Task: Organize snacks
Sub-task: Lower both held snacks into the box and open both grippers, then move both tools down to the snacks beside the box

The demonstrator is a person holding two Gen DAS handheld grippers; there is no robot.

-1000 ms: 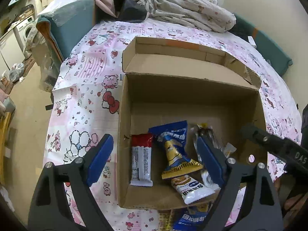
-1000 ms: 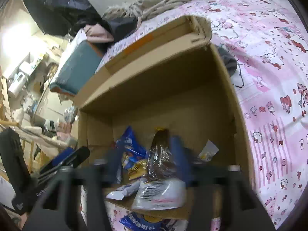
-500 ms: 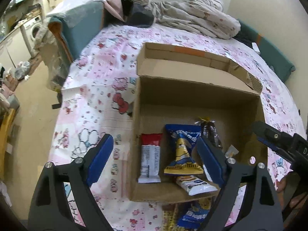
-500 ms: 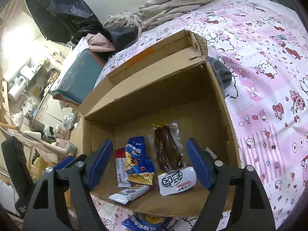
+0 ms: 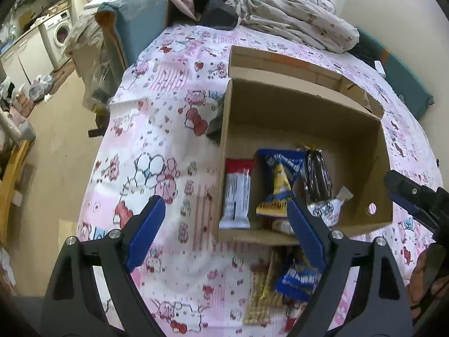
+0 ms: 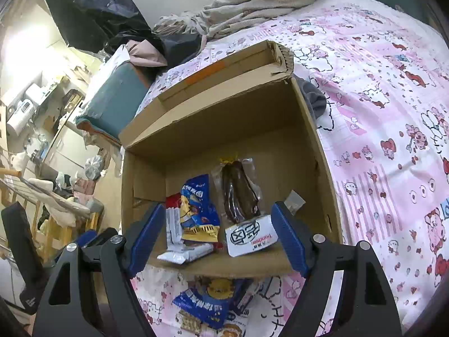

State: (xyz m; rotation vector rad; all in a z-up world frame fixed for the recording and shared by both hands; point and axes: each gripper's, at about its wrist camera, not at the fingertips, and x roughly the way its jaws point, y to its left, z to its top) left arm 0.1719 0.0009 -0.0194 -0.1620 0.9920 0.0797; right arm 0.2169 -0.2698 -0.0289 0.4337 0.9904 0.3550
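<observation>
Jaws of both grippers open, empty, above pink cartoon-print bedsheet (image 5: 157, 146), cluttered room.

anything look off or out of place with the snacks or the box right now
A few snack packs lie on the bedsheet just outside the near wall of the cardboard box, not yet packed. Inside, a white packet lies crosswise under the neat row. The box's far flap has a torn, ragged corner.

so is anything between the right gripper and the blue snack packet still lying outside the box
Nothing visible blocks it. The right gripper is open and empty, and the blue snack packet lies on the bedsheet just in front of the cardboard box, below the fingers.
</observation>
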